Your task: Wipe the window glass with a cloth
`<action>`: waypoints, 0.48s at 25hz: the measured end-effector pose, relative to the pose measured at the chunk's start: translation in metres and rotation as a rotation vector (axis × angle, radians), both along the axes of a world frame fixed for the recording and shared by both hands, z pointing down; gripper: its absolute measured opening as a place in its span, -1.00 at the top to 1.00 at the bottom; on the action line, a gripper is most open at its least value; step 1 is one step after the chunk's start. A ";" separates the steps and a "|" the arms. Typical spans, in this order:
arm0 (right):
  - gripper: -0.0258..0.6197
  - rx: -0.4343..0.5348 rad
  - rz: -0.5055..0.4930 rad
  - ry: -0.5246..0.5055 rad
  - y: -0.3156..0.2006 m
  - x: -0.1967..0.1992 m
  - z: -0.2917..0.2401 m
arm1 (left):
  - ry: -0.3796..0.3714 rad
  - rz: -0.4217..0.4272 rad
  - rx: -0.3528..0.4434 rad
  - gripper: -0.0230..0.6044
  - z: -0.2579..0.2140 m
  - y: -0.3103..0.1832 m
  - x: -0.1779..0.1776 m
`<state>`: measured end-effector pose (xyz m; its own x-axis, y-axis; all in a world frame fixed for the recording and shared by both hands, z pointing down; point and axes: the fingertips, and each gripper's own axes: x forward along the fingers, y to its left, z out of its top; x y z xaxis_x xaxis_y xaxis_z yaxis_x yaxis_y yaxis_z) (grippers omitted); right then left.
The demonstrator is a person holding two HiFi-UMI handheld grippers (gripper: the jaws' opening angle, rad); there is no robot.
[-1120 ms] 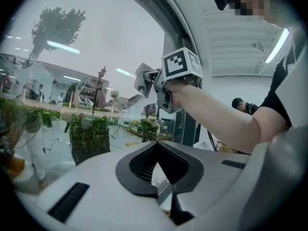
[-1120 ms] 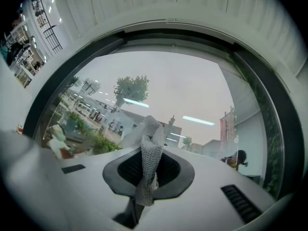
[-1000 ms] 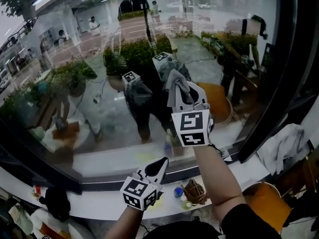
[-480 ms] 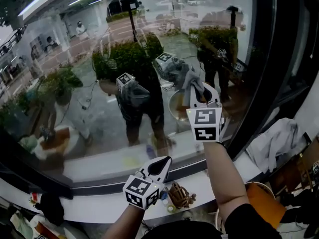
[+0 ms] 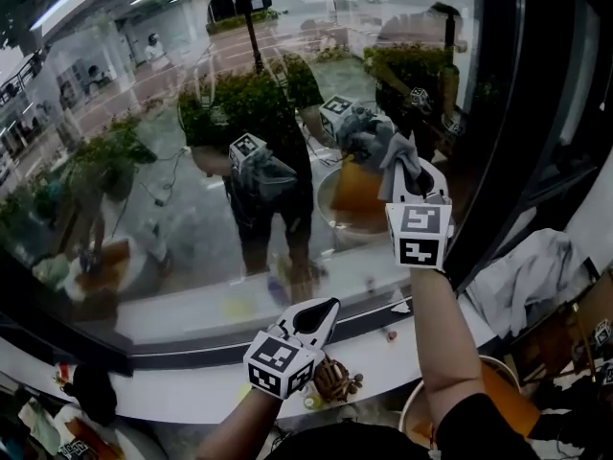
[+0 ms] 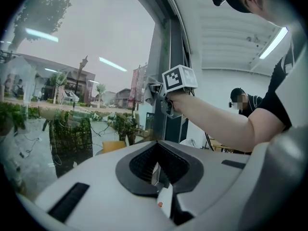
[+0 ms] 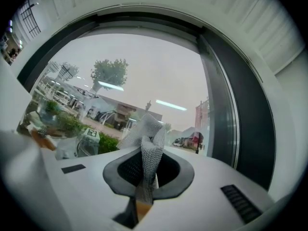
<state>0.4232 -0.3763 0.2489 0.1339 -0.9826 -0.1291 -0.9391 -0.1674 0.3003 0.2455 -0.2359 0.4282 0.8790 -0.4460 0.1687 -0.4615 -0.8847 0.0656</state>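
Here, the right gripper [image 5: 412,172], upper right of the head view, pinches the grey cloth [image 5: 379,140] between its jaws. The cloth bunches ahead of the fingertips, toward the window glass [image 5: 172,161]; contact cannot be told. The left gripper [image 5: 319,311], lower centre, has its jaws together on nothing and is the farther of the two from the cloth.

Cloth [image 5: 388,149]: grey-white mesh weave, crumpled into upright bunch, lower end pinched between closed jaws of right gripper [image 5: 410,172], loose folds spilling above jaw tips; top of bunch meets own reflection on pane, looks pressed to glass

Window glass [image 5: 182,228]: large clear upright pane, dark frame at right and along bottom, strong reflections, street and shrubs showing through; cloth sits on upper right part, near right frame
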 end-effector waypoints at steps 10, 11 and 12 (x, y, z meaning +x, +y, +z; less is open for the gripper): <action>0.80 0.016 -0.014 0.000 -0.004 -0.007 0.005 | -0.012 -0.016 0.007 0.90 -0.001 -0.011 -0.003; 0.79 0.017 -0.017 0.000 -0.005 -0.005 0.005 | -0.014 -0.016 0.007 0.90 -0.001 -0.011 0.000; 0.79 0.016 -0.019 0.001 -0.005 -0.002 0.006 | -0.016 -0.016 0.005 0.90 0.001 -0.010 0.003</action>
